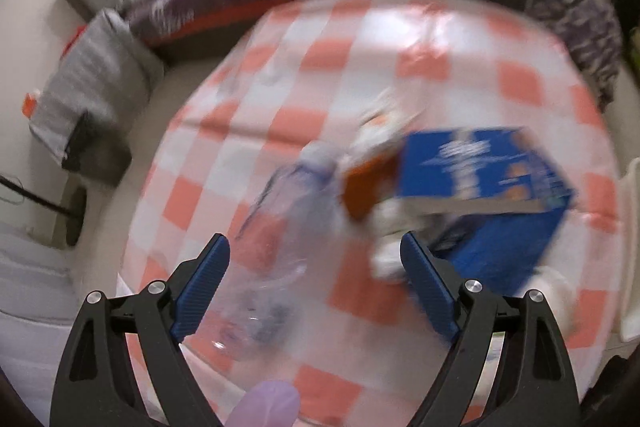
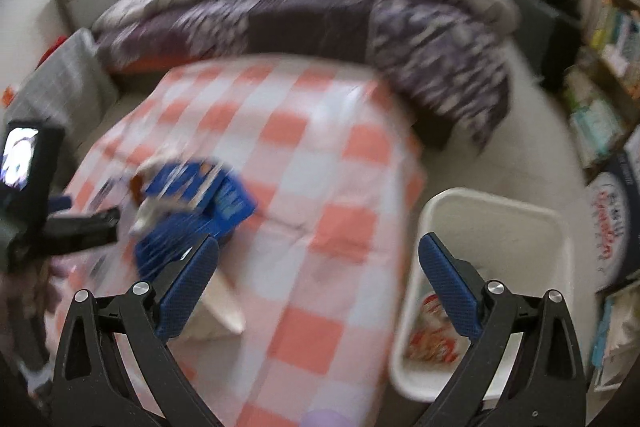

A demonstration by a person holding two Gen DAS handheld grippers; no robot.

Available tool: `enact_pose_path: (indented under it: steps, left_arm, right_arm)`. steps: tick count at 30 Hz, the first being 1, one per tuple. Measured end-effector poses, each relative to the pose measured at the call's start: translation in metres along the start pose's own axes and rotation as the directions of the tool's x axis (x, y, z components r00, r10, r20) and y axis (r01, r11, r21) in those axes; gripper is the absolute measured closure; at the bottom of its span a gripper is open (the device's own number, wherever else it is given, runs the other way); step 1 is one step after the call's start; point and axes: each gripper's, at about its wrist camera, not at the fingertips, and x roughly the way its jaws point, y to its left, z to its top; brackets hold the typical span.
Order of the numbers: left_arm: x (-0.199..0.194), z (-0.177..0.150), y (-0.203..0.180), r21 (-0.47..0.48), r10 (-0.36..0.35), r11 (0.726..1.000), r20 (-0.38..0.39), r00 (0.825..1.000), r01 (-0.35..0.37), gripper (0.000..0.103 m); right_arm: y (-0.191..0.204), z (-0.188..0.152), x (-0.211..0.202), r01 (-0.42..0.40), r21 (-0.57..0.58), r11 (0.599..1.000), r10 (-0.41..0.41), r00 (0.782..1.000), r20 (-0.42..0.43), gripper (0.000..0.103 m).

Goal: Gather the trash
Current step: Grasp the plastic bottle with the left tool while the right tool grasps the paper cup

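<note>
Trash lies in a small heap on the table (image 1: pixel 360 27), which is covered by a pink-and-white checked cloth and serves as the reference for everything else. Behind the table a dark patterned blanket (image 2: pixel 320 19) is draped along its far edge. Beside the table's right edge, on the floor, stands a white bin (image 2: pixel 496 227) with a red-and-white wrapper (image 2: pixel 432 331) already in the bottom. On the table top, toward its right side in the left wrist view, rests a blue box (image 1: pixel 480 167), with an orange-and-white wrapper (image 1: pixel 372 179) touching its left side. Just left of that wrapper lies a clear plastic bottle (image 1: pixel 288 211), its white cap pointing away from the camera. The left gripper (image 1: pixel 316 251) hovers over the bottle's lower half with its fingers spread wide, holding nothing. The right gripper (image 2: pixel 320 251) hangs above the table's near right corner, fingers likewise wide apart and empty.
</note>
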Motion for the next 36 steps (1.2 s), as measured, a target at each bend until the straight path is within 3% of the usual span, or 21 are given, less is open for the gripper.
enact_pose_path:
  steps: [5, 7, 8, 13, 16, 18, 20, 21, 25, 26, 27, 28, 29, 30, 31, 33, 34, 36]
  left_arm:
    - [0.046, -0.003, 0.03, -0.011, 0.003, 1.0, -0.126, 0.992, -0.005, 0.018]
    - [0.058, -0.005, 0.036, -0.015, -0.015, 1.0, -0.154, 0.988, 0.012, 0.018]
    - [0.063, -0.008, 0.039, -0.017, -0.028, 1.0, -0.167, 0.986, 0.025, 0.018]
    - [0.071, -0.021, 0.04, 0.01, -0.062, 0.998, -0.179, 0.982, 0.065, 0.03]
    - [0.065, -0.027, 0.042, 0.003, -0.105, 0.994, -0.168, 0.98, 0.108, 0.035]
    - [0.058, -0.029, 0.044, -0.003, -0.111, 0.994, -0.157, 0.981, 0.112, 0.036]
    - [0.046, -0.033, 0.052, -0.015, -0.115, 0.993, -0.132, 0.985, 0.114, 0.036]
    - [0.041, -0.033, 0.054, -0.024, -0.124, 0.992, -0.121, 0.985, 0.122, 0.036]
    - [0.022, -0.034, 0.062, -0.068, -0.165, 0.985, -0.095, 0.982, 0.159, 0.037]
    - [0.018, -0.036, 0.064, -0.075, -0.171, 0.984, -0.089, 0.981, 0.164, 0.037]
    - [0.015, -0.037, 0.065, -0.082, -0.172, 0.983, -0.084, 0.982, 0.165, 0.037]
    - [0.013, -0.037, 0.065, -0.09, -0.17, 0.983, -0.079, 0.982, 0.163, 0.037]
    - [0.011, -0.038, 0.068, -0.104, -0.168, 0.982, -0.071, 0.983, 0.161, 0.037]
    - [0.01, -0.037, 0.072, -0.119, -0.169, 0.98, -0.063, 0.984, 0.16, 0.037]
    - [0.007, -0.036, 0.074, -0.134, -0.17, 0.978, -0.054, 0.984, 0.161, 0.037]
    - [0.002, -0.035, 0.085, -0.177, -0.172, 0.97, -0.023, 0.985, 0.165, 0.037]
    - [-0.003, -0.035, 0.091, -0.203, -0.174, 0.964, -0.003, 0.985, 0.17, 0.037]
    - [-0.011, -0.036, 0.101, -0.24, -0.174, 0.955, 0.032, 0.984, 0.176, 0.037]
  right_arm:
    - [0.042, -0.012, 0.012, -0.086, -0.263, 0.961, 0.085, 0.996, -0.013, 0.007]
    - [0.063, -0.02, 0.014, -0.092, -0.409, 0.908, 0.098, 0.995, -0.005, 0.007]
    - [0.077, -0.03, 0.014, -0.087, -0.52, 0.85, 0.102, 0.995, 0.001, 0.007]
    - [0.103, -0.047, 0.016, -0.064, -0.703, 0.708, 0.116, 0.993, 0.026, 0.007]
    - [0.116, -0.059, 0.013, -0.014, -0.813, 0.582, 0.12, 0.99, 0.069, 0.007]
    - [0.122, -0.072, 0.013, 0.051, -0.887, 0.46, 0.12, 0.986, 0.119, 0.007]
    - [0.13, -0.095, 0.018, 0.143, -0.949, 0.281, 0.1, 0.979, 0.177, 0.007]
    - [0.132, -0.099, 0.021, 0.163, -0.956, 0.246, 0.091, 0.978, 0.19, 0.007]
    - [0.149, -0.134, 0.052, 0.304, -0.953, -0.012, 0.043, 0.952, 0.303, 0.01]
    - [0.154, -0.139, 0.062, 0.332, -0.942, -0.046, 0.027, 0.943, 0.331, 0.011]
    - [0.157, -0.137, 0.069, 0.312, -0.949, -0.042, -0.001, 0.95, 0.313, 0.017]
    - [0.161, -0.134, 0.071, 0.298, -0.954, -0.017, -0.012, 0.955, 0.298, 0.033]
    - [0.164, -0.119, 0.073, 0.259, -0.963, 0.074, -0.029, 0.966, 0.258, 0.038]
    - [0.165, -0.112, 0.073, 0.237, -0.965, 0.115, -0.037, 0.971, 0.234, 0.039]
    - [0.165, -0.112, 0.073, 0.237, -0.965, 0.115, -0.037, 0.971, 0.234, 0.041]
    - [0.164, -0.076, 0.071, 0.144, -0.928, 0.343, -0.035, 0.989, 0.141, 0.046]
    - [0.163, -0.07, 0.07, 0.132, -0.916, 0.378, -0.03, 0.991, 0.13, 0.048]
    - [0.156, -0.037, 0.063, 0.037, -0.823, 0.567, 0.021, 0.998, 0.059, 0.049]
